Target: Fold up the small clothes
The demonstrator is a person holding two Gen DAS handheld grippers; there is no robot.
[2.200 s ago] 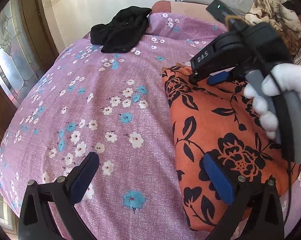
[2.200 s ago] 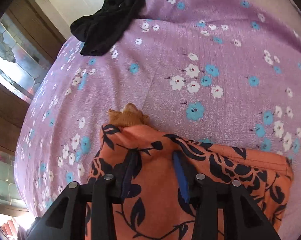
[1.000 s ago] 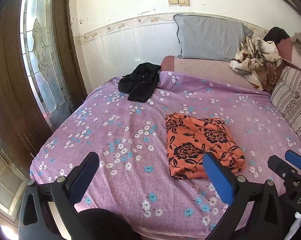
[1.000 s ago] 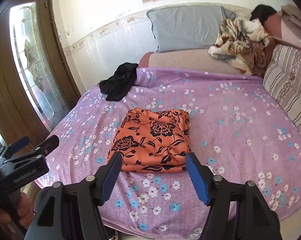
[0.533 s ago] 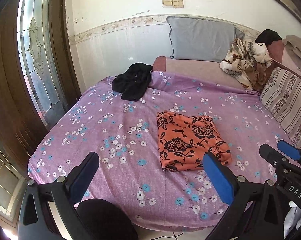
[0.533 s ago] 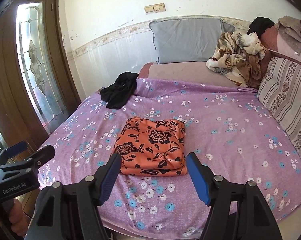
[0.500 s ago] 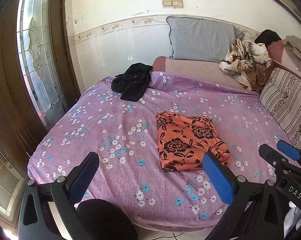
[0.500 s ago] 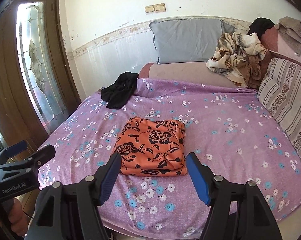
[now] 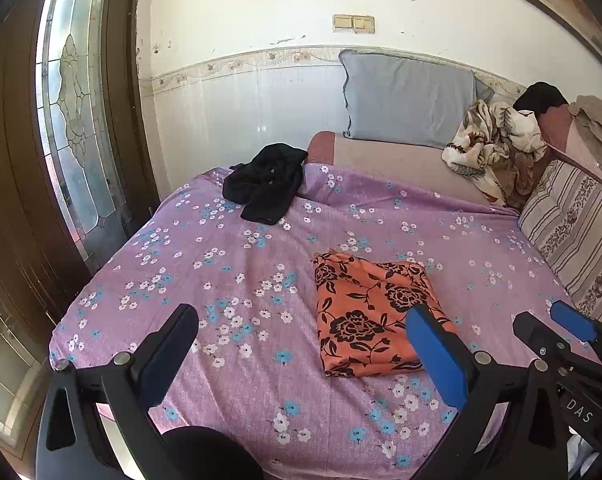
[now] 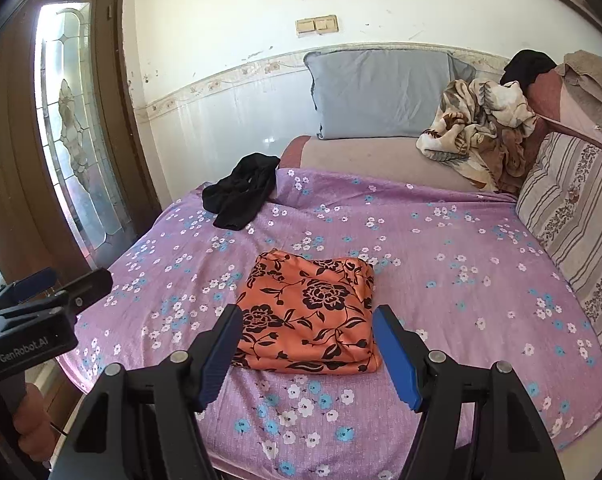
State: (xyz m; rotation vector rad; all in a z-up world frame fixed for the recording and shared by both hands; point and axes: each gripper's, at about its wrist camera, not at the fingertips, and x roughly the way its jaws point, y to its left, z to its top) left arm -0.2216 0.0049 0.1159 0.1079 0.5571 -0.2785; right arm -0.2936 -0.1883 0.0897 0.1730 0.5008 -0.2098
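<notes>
Beyond both tongs (image 10: 307, 354), folded garment (image 10: 309, 314).

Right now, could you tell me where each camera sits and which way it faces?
Left wrist: on the left gripper, tilted down over the bed's foot; own open fingers show, the right gripper at right.
Right wrist: on the right gripper, same heading; the left gripper at left.
Shared: folded orange garment, black garment.
</notes>
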